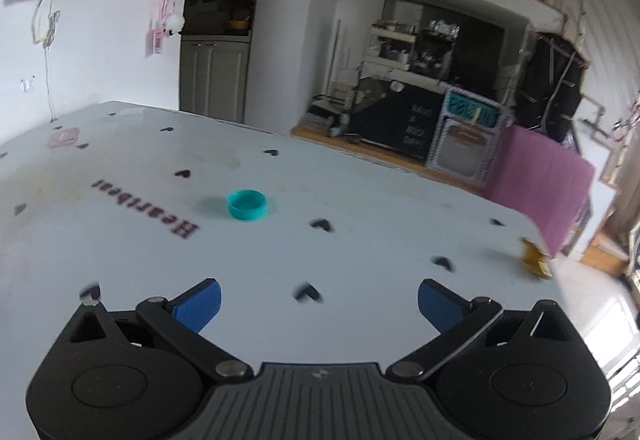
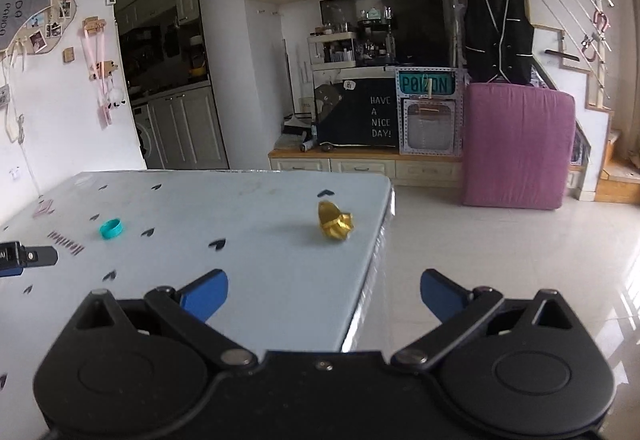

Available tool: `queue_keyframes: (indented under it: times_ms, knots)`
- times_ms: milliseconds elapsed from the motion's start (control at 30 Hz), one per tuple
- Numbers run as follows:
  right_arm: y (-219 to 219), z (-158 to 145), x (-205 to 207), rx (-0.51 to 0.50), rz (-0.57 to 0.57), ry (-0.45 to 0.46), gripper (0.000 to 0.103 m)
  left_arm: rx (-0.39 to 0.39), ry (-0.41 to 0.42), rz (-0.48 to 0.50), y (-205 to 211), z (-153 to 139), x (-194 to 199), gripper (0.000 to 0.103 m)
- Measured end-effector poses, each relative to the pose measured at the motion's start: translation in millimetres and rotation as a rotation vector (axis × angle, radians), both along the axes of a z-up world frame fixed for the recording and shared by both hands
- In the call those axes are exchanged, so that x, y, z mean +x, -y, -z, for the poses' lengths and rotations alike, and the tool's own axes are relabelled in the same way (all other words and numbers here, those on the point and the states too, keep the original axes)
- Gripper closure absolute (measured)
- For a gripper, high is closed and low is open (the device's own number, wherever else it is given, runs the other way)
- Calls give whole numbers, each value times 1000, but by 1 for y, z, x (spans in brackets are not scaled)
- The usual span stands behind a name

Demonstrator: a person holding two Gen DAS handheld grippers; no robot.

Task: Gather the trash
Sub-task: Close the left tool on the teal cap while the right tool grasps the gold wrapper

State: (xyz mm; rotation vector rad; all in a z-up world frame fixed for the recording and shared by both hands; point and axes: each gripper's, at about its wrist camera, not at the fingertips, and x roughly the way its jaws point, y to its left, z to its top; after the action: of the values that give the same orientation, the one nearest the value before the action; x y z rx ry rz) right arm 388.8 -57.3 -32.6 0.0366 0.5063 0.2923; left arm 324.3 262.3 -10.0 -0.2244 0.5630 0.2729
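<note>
Left gripper (image 1: 319, 303) above near part of table (image 1: 380, 200), jaws spread wide, nothing between them. Teal cap (image 1: 247, 204) on table ahead, slightly left, well apart from fingers. Gold wrapper (image 1: 534, 258) at far right table edge, blurred.

Right gripper (image 2: 324, 294) over table's right edge (image 2: 376, 244), jaws wide apart, empty. Wrapper (image 2: 335, 225) ahead, near edge; cap (image 2: 111, 228) far left.

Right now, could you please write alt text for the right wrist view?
The open right gripper hovers over a pale table printed with black hearts. Ahead, a crumpled gold wrapper lies near the table's right edge and a teal bottle cap sits far left.
</note>
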Motion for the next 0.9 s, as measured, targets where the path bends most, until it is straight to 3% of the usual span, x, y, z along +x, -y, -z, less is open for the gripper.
queue_keyframes:
  times_ms: [333, 533, 800, 900]
  knots:
    - [-35, 19, 93, -32, -34, -49, 0, 89, -39, -49, -58, 19, 84, 0]
    - [-46, 39, 137, -48, -60, -68, 2, 62, -50, -54, -87, 42, 121, 0]
    - [-40, 61, 172, -36, -27, -93, 21, 63, -49, -38, -96, 62, 140, 0]
    - [-33, 66, 183, -4, -10, -116, 44, 41, -43, -53, -98, 66, 143, 0]
